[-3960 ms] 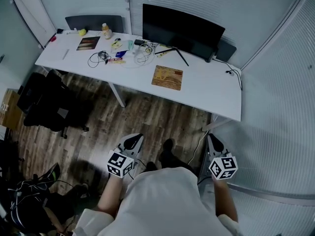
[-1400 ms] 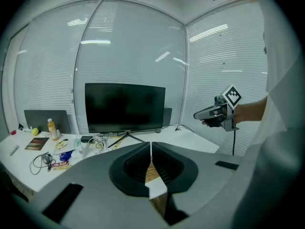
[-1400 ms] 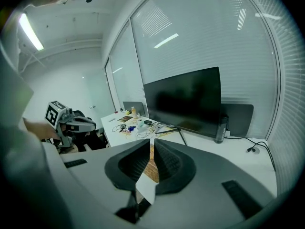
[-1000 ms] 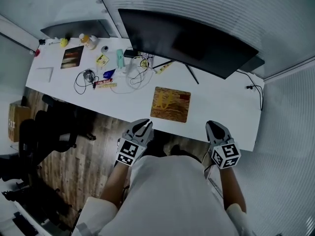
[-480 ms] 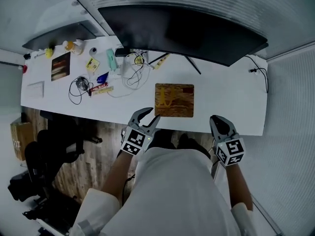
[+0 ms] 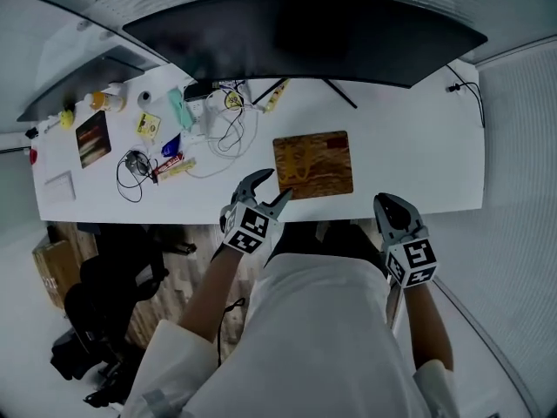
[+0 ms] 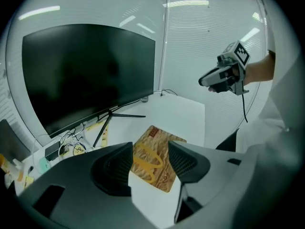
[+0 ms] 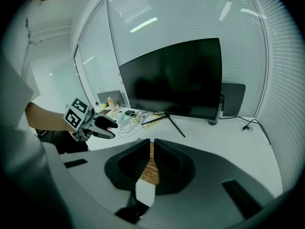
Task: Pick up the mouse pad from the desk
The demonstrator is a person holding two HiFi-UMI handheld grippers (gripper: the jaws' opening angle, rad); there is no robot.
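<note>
Right now we see the mouse pad [image 6: 313, 165] lying flat on the white worktop [image 6: 409, 164]. It is a brown rectangle with a yellow looping design, close to the front edge and directly ahead of us. Our left gripper [image 6: 273, 186] hangs over the worktop's front edge at the pad's near left corner. Its jaws are opening, about half wide, and grip nothing; the left gripper view shows the pad beyond the gap between them. Our right gripper [image 6: 389, 204] sits by the front edge to the right of the pad and apart from it. Its jaws are drawn almost together, with only a slit between them, and hold nothing.

Only bare worktop lies between the grippers and the pad. Behind the pad stands a large dark curved monitor [image 6: 305, 33], with its thin stand legs [image 6: 339, 94] splayed just beyond the pad's far edge. To the pad's left lies a loose white cable [image 6: 228, 133]. Farther left there is small clutter: a coiled black cable [image 6: 130, 165], a yellow packet [image 6: 146, 126], a pale green item [image 6: 178, 109], a dark booklet [image 6: 91, 138] and an orange bottle [image 6: 103, 101]. Another black lead [image 6: 466, 90] trails at the far right corner. Below the worktop's left part are a black office chair [image 6: 113, 286] and a cardboard box [image 6: 54, 268].
</note>
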